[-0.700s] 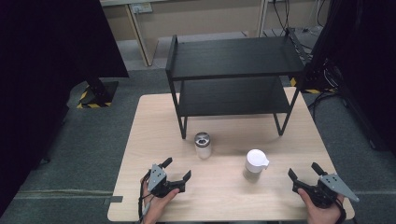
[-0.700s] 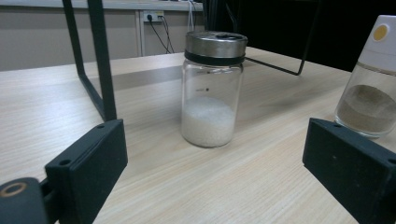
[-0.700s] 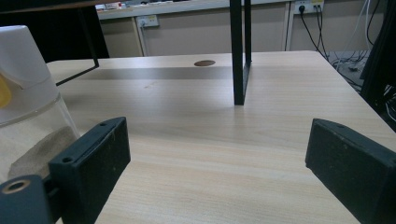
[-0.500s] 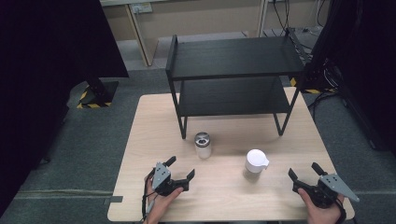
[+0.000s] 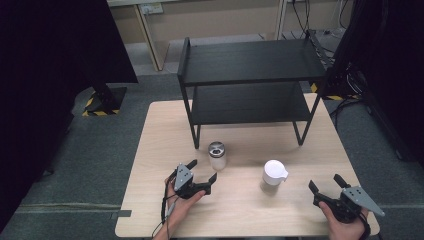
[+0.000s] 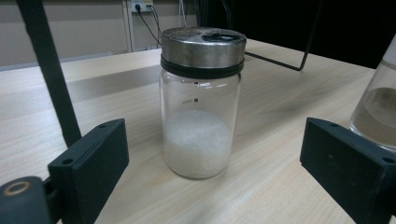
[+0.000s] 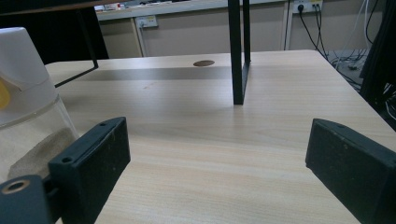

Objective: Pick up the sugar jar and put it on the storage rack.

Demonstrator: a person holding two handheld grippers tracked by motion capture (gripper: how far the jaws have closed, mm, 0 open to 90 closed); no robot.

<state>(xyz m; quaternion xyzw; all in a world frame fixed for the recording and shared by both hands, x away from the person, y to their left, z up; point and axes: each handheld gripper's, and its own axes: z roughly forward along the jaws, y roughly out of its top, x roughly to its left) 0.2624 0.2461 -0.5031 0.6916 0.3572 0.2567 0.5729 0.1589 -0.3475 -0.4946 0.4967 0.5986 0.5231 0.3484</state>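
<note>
Left gripper view: left gripper jaws wide, nothing gripped; metal-lidded glass jar of white granules stands just ahead, centred between them. Right gripper also wide, empty; white-lidded container beside its left jaw.

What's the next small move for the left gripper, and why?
Probably ease the left gripper straight forward toward the metal-lidded glass jar. Its jaws stand open and empty, the jar stands upright, centred ahead of them, not yet between them.
</note>
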